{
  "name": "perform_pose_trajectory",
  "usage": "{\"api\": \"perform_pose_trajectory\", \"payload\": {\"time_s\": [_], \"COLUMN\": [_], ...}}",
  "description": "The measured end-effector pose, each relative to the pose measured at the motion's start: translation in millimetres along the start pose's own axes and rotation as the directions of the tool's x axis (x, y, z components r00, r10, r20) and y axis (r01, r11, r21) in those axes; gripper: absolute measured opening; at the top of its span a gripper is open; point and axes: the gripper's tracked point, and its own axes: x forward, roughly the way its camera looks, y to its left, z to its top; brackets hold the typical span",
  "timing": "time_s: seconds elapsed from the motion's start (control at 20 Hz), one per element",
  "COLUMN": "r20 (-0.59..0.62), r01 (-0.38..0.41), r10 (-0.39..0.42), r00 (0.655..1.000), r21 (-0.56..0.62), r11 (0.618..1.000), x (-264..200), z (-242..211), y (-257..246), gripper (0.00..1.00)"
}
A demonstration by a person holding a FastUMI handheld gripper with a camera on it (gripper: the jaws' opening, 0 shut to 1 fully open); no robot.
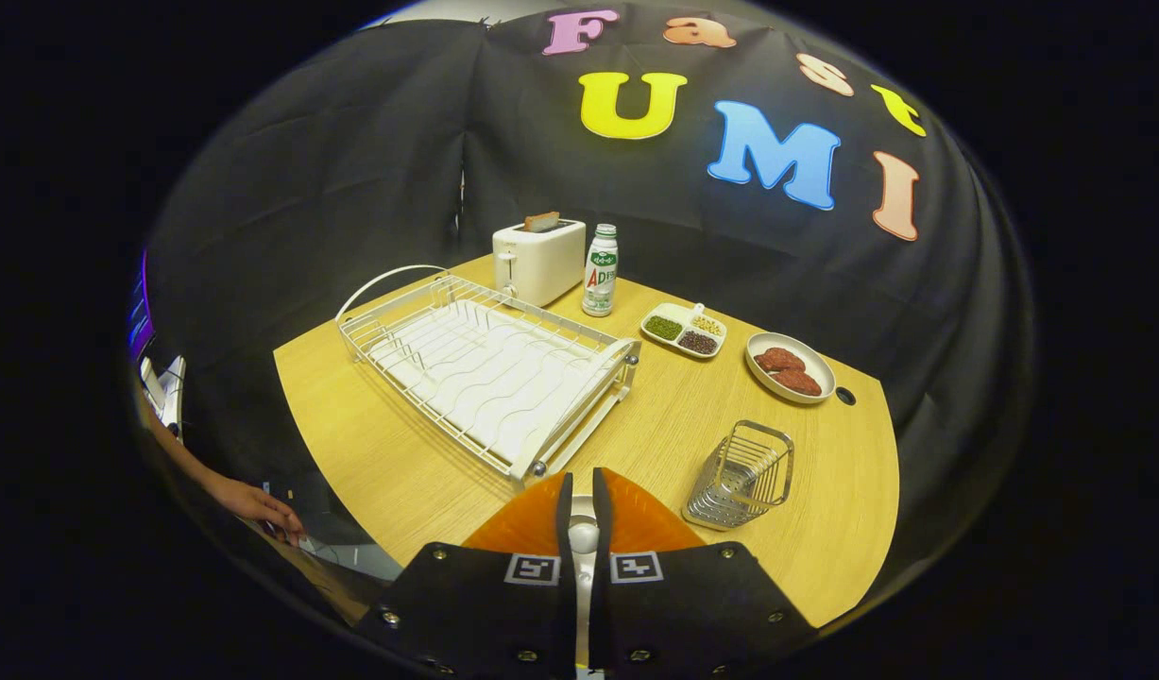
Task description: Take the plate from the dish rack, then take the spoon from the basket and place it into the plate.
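1. The spoon (584, 536) sat pinched between the near-closed fingers of the gripper (583, 484), its long axis running along them.
2. The orange plate (636, 521) lay directly beneath the fingertips, so the drop looked short.
3. The wire basket (740, 477) stood just right, and the dish rack (489, 373) lay beyond the fingers.

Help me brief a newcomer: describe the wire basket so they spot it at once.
On the wooden table, find the big white dish rack. Right of it, just beyond the claw, whose fingers sit close together over an orange plate, stands the basket. It alone is small, silvery wire, nearer than the bowl of red patties.
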Motion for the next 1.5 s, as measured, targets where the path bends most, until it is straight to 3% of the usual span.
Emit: {"api": "perform_pose_trajectory", "payload": {"time_s": [0.35, 0.75, 0.85, 1.0, 1.05, 1.3, 1.4, 1.5], "r20": [-0.026, -0.015, 0.007, 0.049, 0.074, 0.248, 0.308, 0.385], "r01": [-0.028, -0.012, 0.005, 0.052, 0.077, 0.21, 0.257, 0.303], "r10": [0.028, 0.013, -0.006, -0.058, -0.088, -0.278, -0.349, -0.426], "r00": [0.999, 1.0, 1.0, 0.997, 0.993, 0.928, 0.885, 0.819], "r21": [-0.009, 0.045, 0.069, 0.115, 0.132, 0.269, 0.3, 0.34], "r11": [1.0, 0.999, 0.998, 0.992, 0.988, 0.94, 0.919, 0.89], "x": [8, 10, 6, -6, -12, -63, -88, -124], "z": [0, -6, -5, 1, 6, 58, 80, 106], "y": [7, -3, -10, -29, -39, -101, -124, -147], "gripper": [0.06, 0.15, 0.19, 0.36, 0.36, 0.36, 0.36, 0.36]}}
